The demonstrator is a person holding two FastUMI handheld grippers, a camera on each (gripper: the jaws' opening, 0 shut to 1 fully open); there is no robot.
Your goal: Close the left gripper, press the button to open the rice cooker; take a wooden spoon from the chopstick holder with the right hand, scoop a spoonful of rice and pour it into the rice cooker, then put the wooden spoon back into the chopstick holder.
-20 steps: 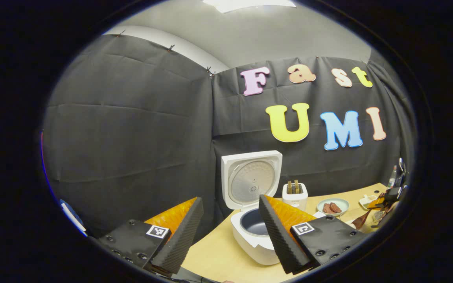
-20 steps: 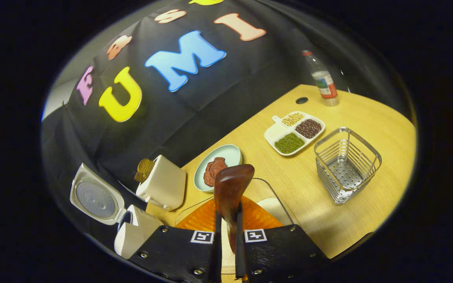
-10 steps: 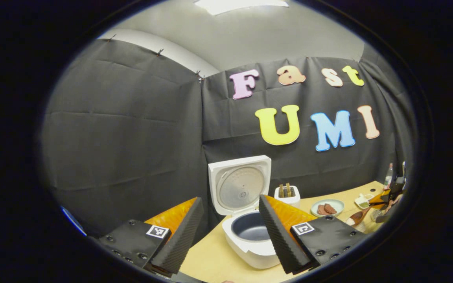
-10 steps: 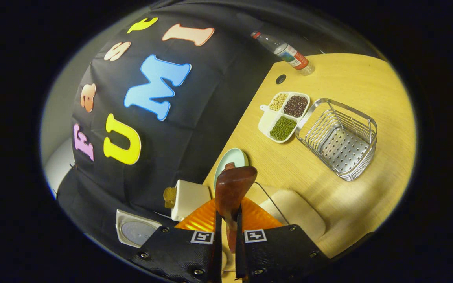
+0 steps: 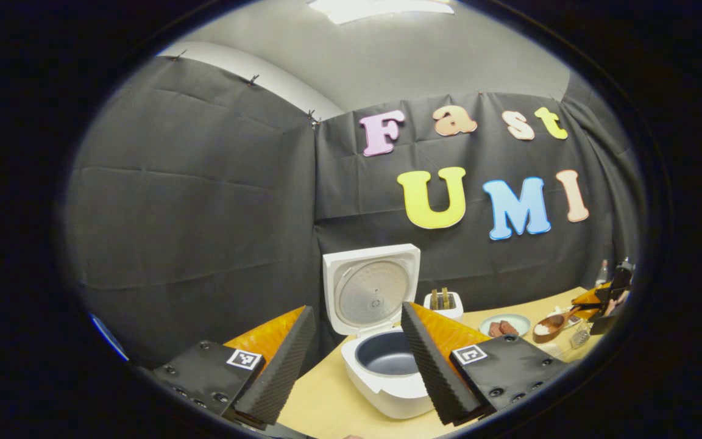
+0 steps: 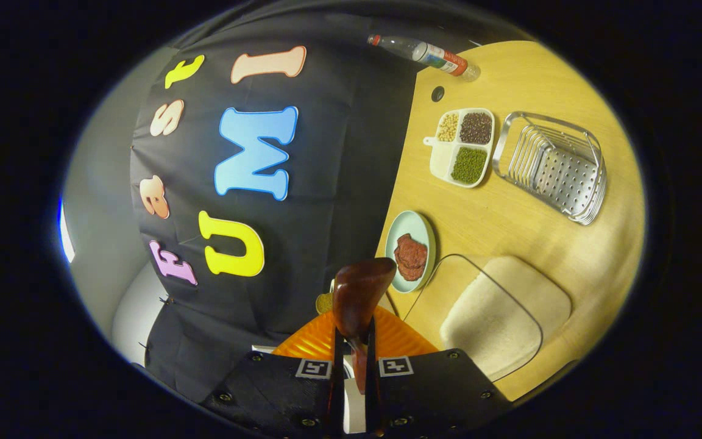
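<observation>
Both right tongs [image 6: 354,341] around wooden spoon [image 6: 358,292].

Nothing legible stands on any of the things. The left gripper [image 5: 357,360] carries a small square black-and-white coded marker on each finger block, a pattern and not lettering; the right gripper [image 6: 354,366] bears the same kind of marker on each of its blocks. Far ahead of the right gripper and off to its right, a clear bottle [image 6: 427,53] with a red-and-white label lies at the tabletop's [image 6: 509,201] far edge, its print too small to read. The rice cooker [image 5: 381,332] ahead of the left gripper shows no readable marking on its open lid or body.
</observation>
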